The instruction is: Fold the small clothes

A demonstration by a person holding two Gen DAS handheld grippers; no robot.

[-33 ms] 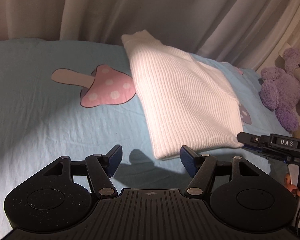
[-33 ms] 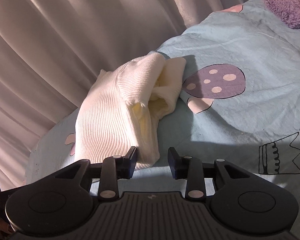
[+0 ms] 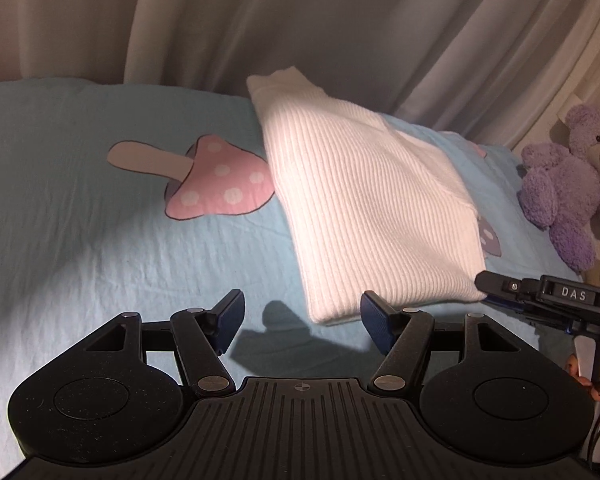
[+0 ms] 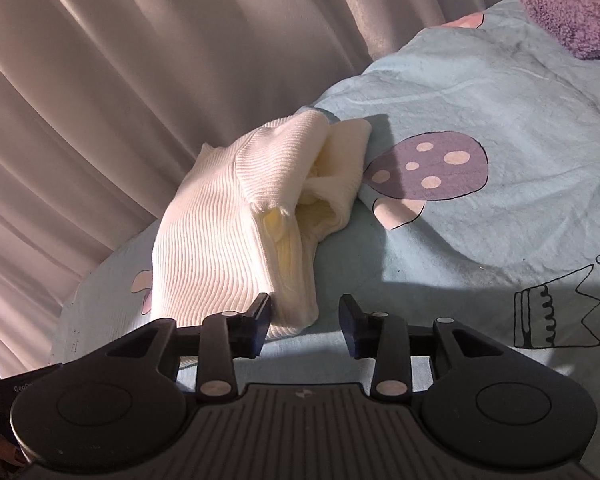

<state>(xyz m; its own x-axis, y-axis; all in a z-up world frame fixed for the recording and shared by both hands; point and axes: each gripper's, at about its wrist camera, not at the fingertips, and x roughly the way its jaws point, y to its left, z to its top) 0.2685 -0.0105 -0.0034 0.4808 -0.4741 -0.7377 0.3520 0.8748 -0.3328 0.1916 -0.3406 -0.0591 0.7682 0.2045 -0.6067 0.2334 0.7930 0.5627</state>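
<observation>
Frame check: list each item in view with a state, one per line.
white ribbed garment: folded, lying on the bed, held by neither gripper
left gripper: open, nothing between its fingers
right gripper: open, garment's near corner beside its left finger, not clamped
blue bedsheet: spread, wrinkled
purple teddy bear: sitting at the bed's edge

sweater (image 3: pixel 364 200): white, ribbed
sheet (image 3: pixel 80 220): pale blue, printed with pink and purple white-spotted mushrooms
bear (image 3: pixel 572 180): lilac
curtain (image 4: pixel 140 80): beige
pads (image 3: pixel 230 316): blue
</observation>
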